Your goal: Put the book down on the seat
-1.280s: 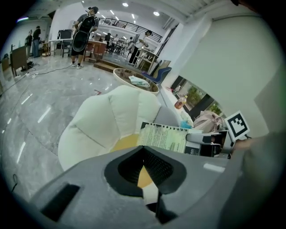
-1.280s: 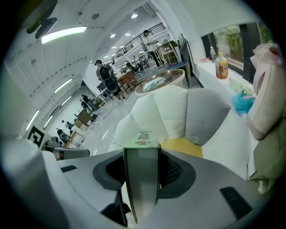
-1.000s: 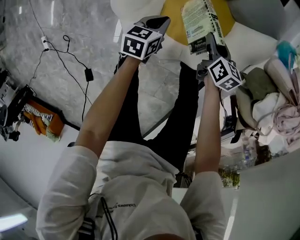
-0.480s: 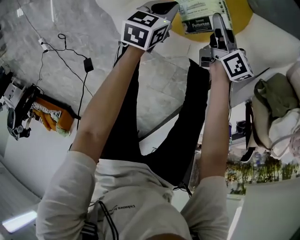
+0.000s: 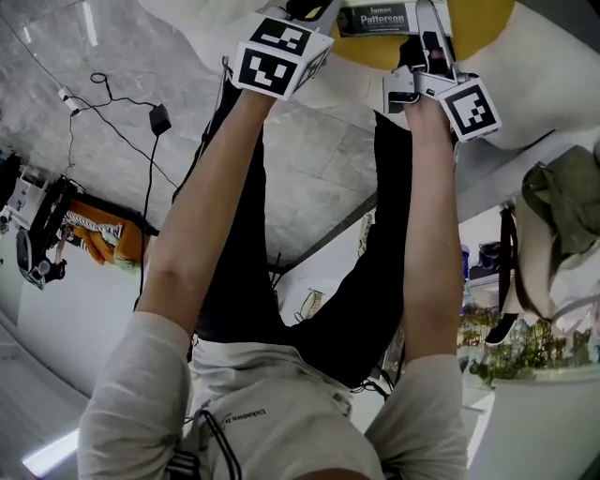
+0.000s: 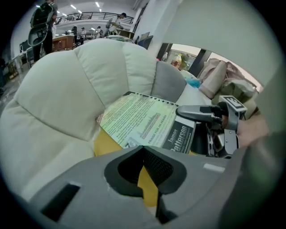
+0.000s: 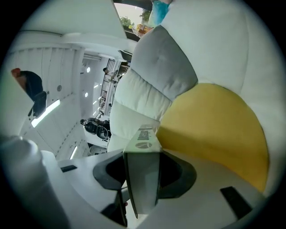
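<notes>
The book (image 6: 143,123) hangs low over the yellow seat (image 6: 105,143). It lies nearly flat, pale green cover up, with the author panel "James Patterson" towards me. Its far corner sits close against the white padded lobes (image 6: 58,98) of the chair back. I cannot tell whether its underside touches the cushion.

My right gripper (image 7: 143,179) has the book. In the right gripper view the book's edge (image 7: 143,170) stands upright between the jaws and fills the gap, with both pads pressed on it, so the jaws are held wide by its thickness. From the left gripper view I see that same gripper (image 6: 210,118) clamped on the end with the dark panel.

My left gripper (image 6: 145,154) holds nothing. Its jaws are drawn together, with only a thin sliver of yellow cushion showing between them. It points down at the seat just beside the book's near edge.

A grey cushion (image 6: 167,82) is wedged between the white lobes behind the book. In the head view both arms reach forward, and the book (image 5: 375,17) is at the top edge over the seat (image 5: 492,19). A black cable (image 5: 141,141) trails across the grey marble floor (image 5: 319,159) to the left.
</notes>
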